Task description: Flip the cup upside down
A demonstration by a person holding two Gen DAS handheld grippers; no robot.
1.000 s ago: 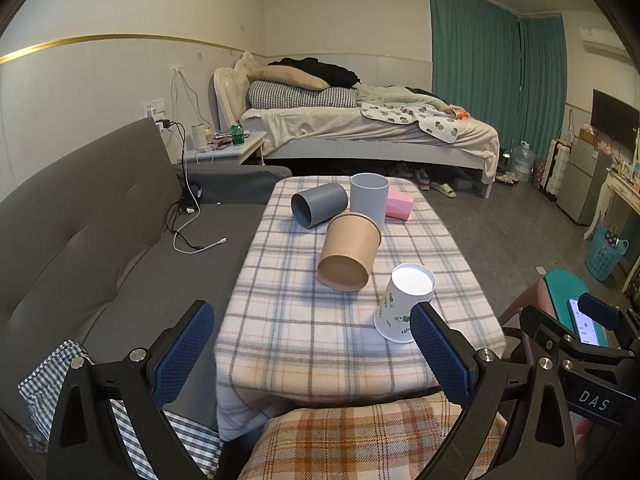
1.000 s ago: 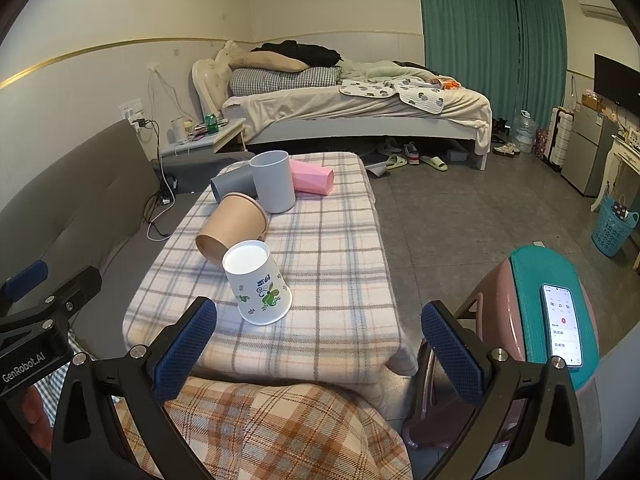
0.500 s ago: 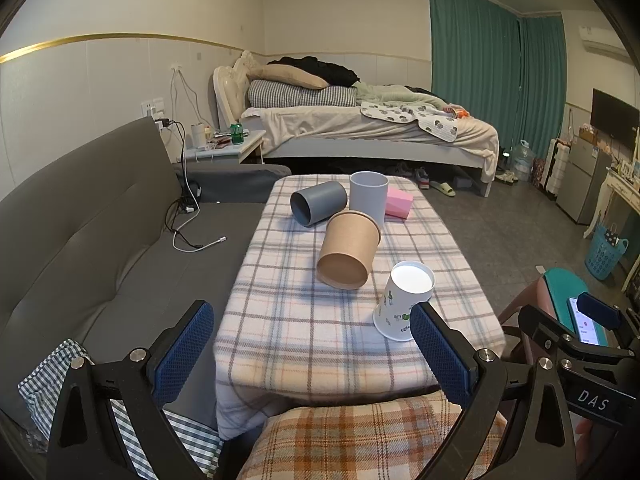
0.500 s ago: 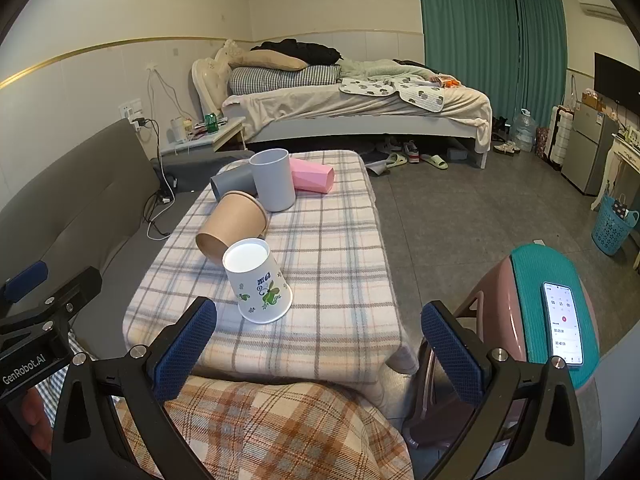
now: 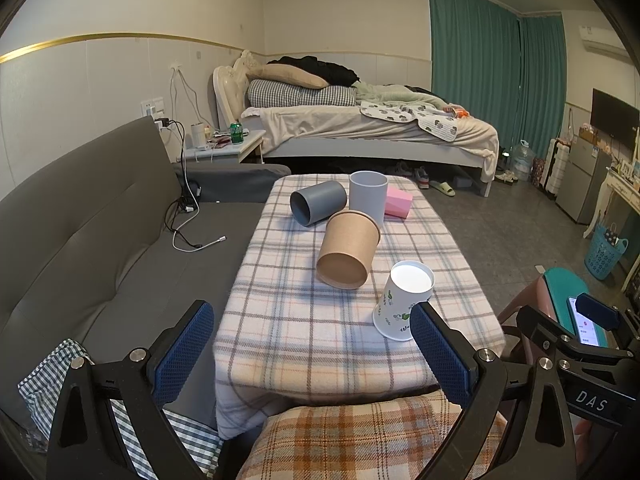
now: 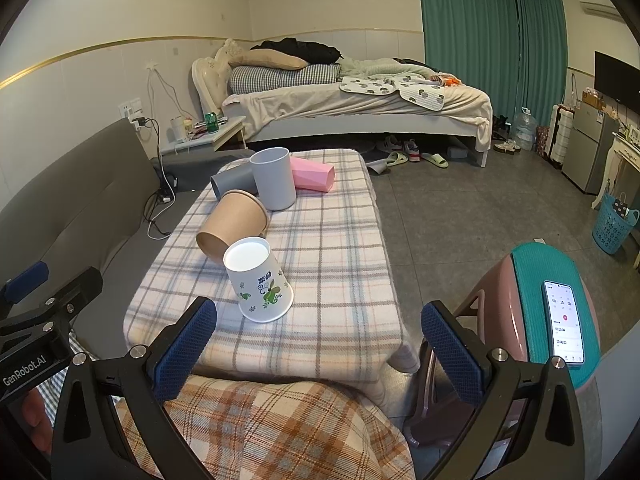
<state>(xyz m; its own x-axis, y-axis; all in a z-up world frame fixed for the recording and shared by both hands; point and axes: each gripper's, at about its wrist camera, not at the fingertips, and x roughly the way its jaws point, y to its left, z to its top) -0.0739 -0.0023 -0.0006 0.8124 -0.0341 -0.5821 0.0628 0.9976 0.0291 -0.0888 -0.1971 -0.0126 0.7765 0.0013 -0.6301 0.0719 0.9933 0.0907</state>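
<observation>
Several cups sit on a plaid-covered table (image 5: 304,320). A white paper cup with a green print (image 5: 402,302) (image 6: 258,280) stands upside down near the front. A brown paper cup (image 5: 348,248) (image 6: 234,224) lies on its side behind it. A light grey cup (image 5: 367,194) (image 6: 274,178) stands upright. A dark grey cup (image 5: 316,202) (image 6: 230,178) and a pink cup (image 5: 398,203) (image 6: 312,174) lie on their sides. My left gripper (image 5: 312,352) and right gripper (image 6: 320,350) are open, empty, held before the table's near edge.
A grey sofa (image 5: 80,232) with a charger cable (image 5: 192,240) runs along the left. A pink and teal stool (image 6: 548,292) holding a phone (image 6: 564,316) stands at the right. A bed (image 5: 360,132) is behind the table. A plaid-covered knee (image 6: 260,428) is below.
</observation>
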